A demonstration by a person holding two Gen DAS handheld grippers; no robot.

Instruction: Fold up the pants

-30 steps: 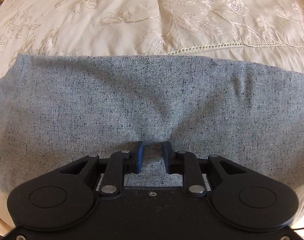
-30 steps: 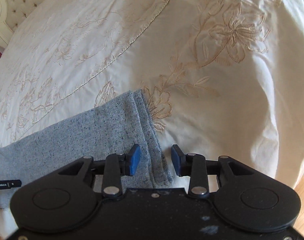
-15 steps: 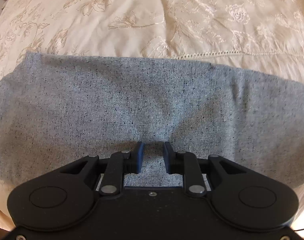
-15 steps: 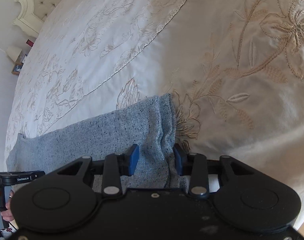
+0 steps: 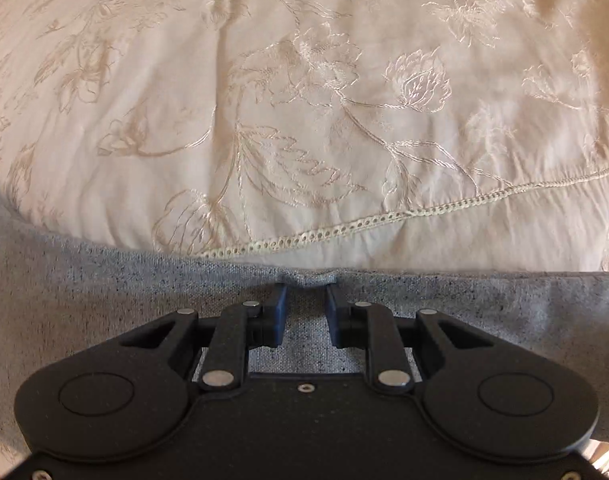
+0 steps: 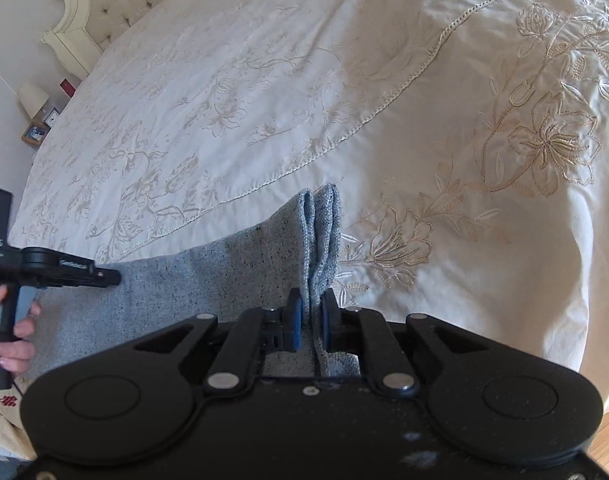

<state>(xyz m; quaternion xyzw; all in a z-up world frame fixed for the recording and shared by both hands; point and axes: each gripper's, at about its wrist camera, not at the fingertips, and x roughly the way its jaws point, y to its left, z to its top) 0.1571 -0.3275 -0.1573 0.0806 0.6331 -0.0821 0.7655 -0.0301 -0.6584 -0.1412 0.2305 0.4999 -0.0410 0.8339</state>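
The grey speckled pants (image 5: 104,300) lie in a folded band on the cream embroidered bedspread (image 5: 304,100). In the left wrist view my left gripper (image 5: 304,300) sits over the pants with its jaws partly apart, its tips at the far folded edge where the fabric puckers between them. In the right wrist view my right gripper (image 6: 311,312) is shut on the end of the pants (image 6: 320,232), whose layered edge stands up between the pads. The left gripper (image 6: 64,270) and the hand holding it also show at the left of the right wrist view.
A tufted headboard (image 6: 116,0) is at the top left of the right wrist view, with a nightstand holding a lamp (image 6: 34,98) beside it. The bed's edge and wooden floor (image 6: 608,440) show at the lower right.
My right gripper has closed on the end of the pants and lifted it. My left gripper has moved forward across the pants to their far edge, jaws a little wider.
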